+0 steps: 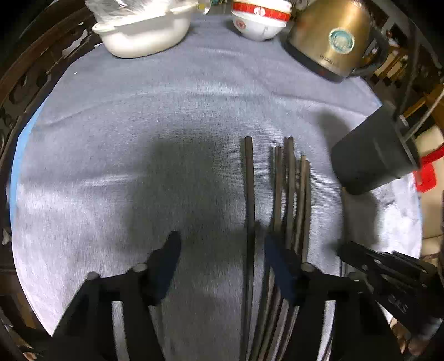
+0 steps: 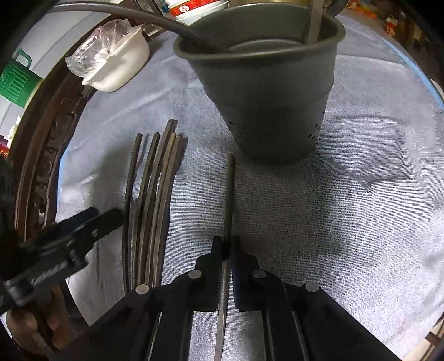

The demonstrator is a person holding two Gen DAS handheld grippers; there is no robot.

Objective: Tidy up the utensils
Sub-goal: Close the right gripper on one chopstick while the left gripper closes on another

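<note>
Several dark chopsticks [image 1: 291, 194] lie side by side on the grey cloth [image 1: 138, 125]. One chopstick [image 1: 249, 194] lies a little apart, running between the fingers of my left gripper [image 1: 222, 247], which is open; its pads do not touch it. My right gripper [image 2: 227, 244] is shut on a single chopstick [image 2: 229, 194] that points toward the dark utensil cup [image 2: 266, 83]. The other chopsticks [image 2: 155, 194] lie to its left, with my left gripper [image 2: 97, 219] beside them. The cup [image 1: 371, 155] sits at the right in the left wrist view, and my right gripper [image 1: 344, 250] shows below it.
At the back stand a white dish [image 1: 144, 33] with plastic wrap, stacked red-and-white bowls [image 1: 258, 19] and a golden kettle [image 1: 330, 39]. A utensil handle [image 2: 315, 22] stands in the cup, and a dark cable [image 2: 138, 14] arches over its rim. A carved wooden table edge [image 2: 41, 155] runs along the left.
</note>
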